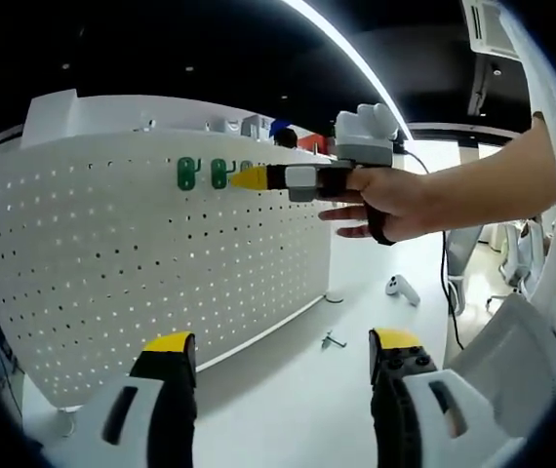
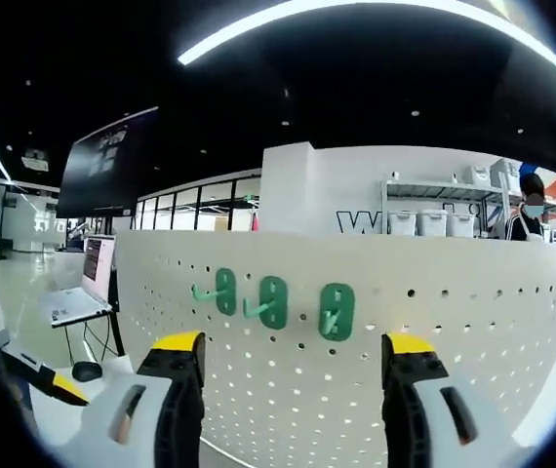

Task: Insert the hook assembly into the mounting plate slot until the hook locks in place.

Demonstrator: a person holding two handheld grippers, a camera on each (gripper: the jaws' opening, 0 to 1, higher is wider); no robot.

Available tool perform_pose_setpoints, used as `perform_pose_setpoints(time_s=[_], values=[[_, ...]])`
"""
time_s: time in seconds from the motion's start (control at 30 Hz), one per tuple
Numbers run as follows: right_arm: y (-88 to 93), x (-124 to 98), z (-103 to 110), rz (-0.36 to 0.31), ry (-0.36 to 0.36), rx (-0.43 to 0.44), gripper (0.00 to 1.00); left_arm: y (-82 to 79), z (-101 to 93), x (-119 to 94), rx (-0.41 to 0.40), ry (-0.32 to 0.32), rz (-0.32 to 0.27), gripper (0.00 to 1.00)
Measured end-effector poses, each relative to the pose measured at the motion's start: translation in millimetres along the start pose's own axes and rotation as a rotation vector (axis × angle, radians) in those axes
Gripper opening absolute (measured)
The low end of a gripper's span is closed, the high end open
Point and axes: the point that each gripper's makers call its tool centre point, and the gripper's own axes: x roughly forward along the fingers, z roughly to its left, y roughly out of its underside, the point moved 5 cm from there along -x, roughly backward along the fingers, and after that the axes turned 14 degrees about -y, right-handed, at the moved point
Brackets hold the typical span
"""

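Observation:
A white pegboard mounting plate (image 1: 151,263) stands upright on the table. Three green hook assemblies sit in its upper rows: one (image 2: 224,291) on the left, one (image 2: 272,301) in the middle and one (image 2: 337,311) on the right. In the left gripper view, two of the hooks (image 1: 186,173) (image 1: 218,173) show plainly. The third is partly hidden behind the yellow tip of my right gripper (image 1: 258,177), which a hand holds close to the board. My right gripper (image 2: 295,361) is open just below the hooks, holding nothing. My left gripper (image 1: 283,351) is open, low and away from the board.
A small loose metal hook (image 1: 333,340) and a white controller (image 1: 402,288) lie on the white table (image 1: 288,409) right of the board. A laptop (image 2: 78,292) stands on a stand past the board's left end. Shelves with bins (image 2: 424,222) and a person (image 2: 527,210) are behind.

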Motion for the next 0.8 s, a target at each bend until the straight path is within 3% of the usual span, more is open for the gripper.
perform_pose_setpoints(time_s=[0.17,0.47,0.8], values=[[-0.4,-2,4,-0.023,-0.015,0.016,0.79,-0.1,0.2,0,-0.006,-0.001,-0.004,0.75],[-0.3,-3,4,-0.026,-0.016,0.016,0.76,0.2,0.1,0,-0.007,-0.001,-0.004,0.75],[0.2,-17,11,-0.026,-0.071,0.0,0.74,0.1,-0.4,1,-0.007,0.001,-0.007,0.75]])
